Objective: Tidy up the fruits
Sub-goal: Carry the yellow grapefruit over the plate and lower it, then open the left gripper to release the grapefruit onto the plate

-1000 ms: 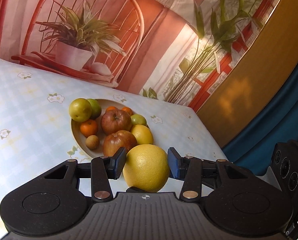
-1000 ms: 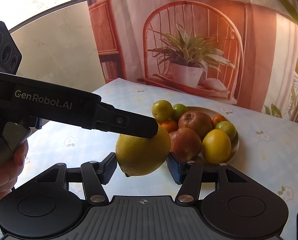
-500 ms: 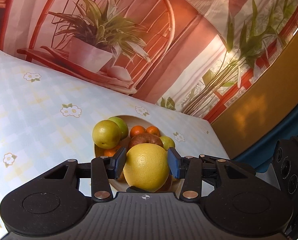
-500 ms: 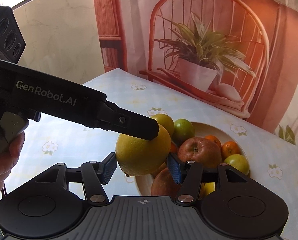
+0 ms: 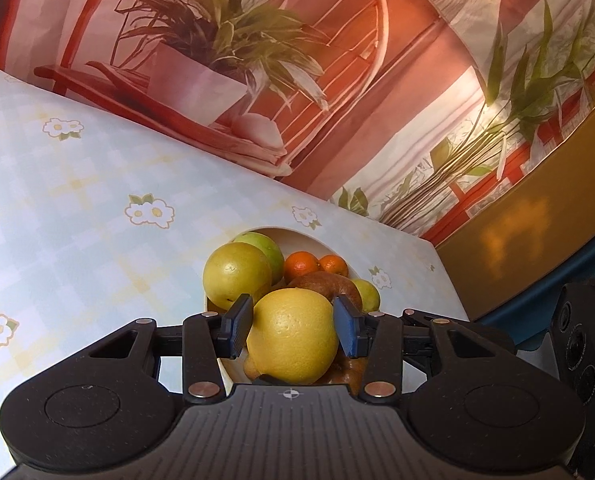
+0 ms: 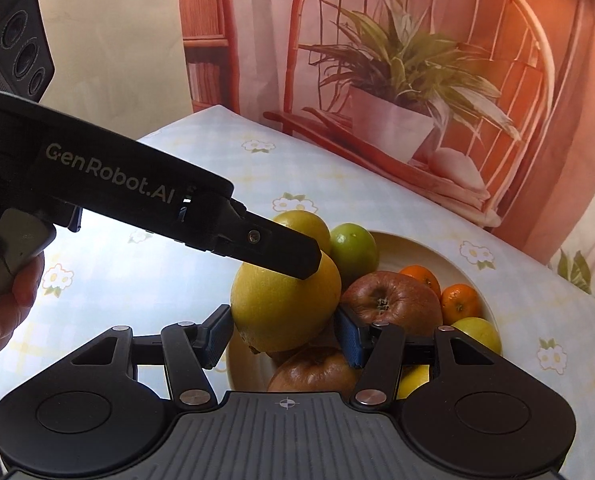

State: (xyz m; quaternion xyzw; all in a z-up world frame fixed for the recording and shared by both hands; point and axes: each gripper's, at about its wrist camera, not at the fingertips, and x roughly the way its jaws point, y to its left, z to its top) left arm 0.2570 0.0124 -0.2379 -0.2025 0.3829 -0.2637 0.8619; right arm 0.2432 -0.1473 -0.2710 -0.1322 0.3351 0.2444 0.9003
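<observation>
so the big citrus is yellow, apples reddish-brown, mandarins orange, bowl cream, gripper pads blue, and the tablecloth is pale blue check with white daisies

Bowl on table; apples, tangerines in bowl; grapefruit above bowl's near edge.

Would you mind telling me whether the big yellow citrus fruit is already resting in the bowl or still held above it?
Held above: the left gripper grips the yellow citrus over the bowl.
</observation>
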